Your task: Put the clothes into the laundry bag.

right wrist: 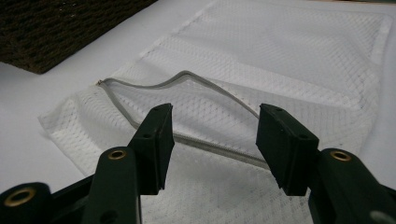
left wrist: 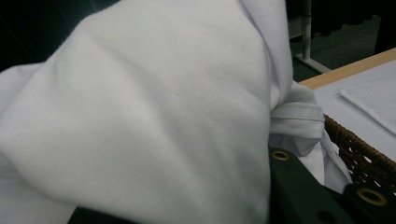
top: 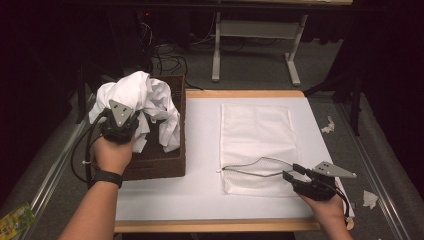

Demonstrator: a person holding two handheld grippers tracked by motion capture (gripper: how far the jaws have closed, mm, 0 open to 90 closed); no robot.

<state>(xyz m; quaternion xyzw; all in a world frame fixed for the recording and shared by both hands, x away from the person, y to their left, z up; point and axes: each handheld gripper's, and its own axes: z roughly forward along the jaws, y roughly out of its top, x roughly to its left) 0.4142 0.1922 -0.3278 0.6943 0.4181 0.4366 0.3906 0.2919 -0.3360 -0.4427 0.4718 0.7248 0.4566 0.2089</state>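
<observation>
We count two hand-held grippers, one white garment, one wicker basket and one mesh laundry bag on the counter [top: 200, 195], which is covered in white with a wooden edge.

The left hand-held gripper [top: 122, 121] is raised over the near left part of the dark brown wicker basket [top: 172, 167], and its jaws are clamped together on the white garment [top: 145, 97]. The cloth bunches up above and beyond that gripper, with folds hanging down into the basket and over its left rim. In the left gripper view the white garment [left wrist: 140, 107] covers nearly everything in front of the jaws, a seamed hem showing at the right edge of the bundle, and the basket's woven rim [left wrist: 364, 154] sits just beyond it.

The right hand-held gripper [top: 294, 172] rests low at the near right of the counter, its jaws standing apart with nothing pressed between them. The white mesh laundry bag [top: 257, 135] lies flat to the right of the basket, well apart from the garment. Its grey zipper [top: 252, 167] runs along the near end and gapes in an open loop; the right gripper's tips are just beside that opening. In the right gripper view the zipper [right wrist: 187, 77] arches up just beyond the two black jaws, over the mesh bag [right wrist: 303, 60].
</observation>
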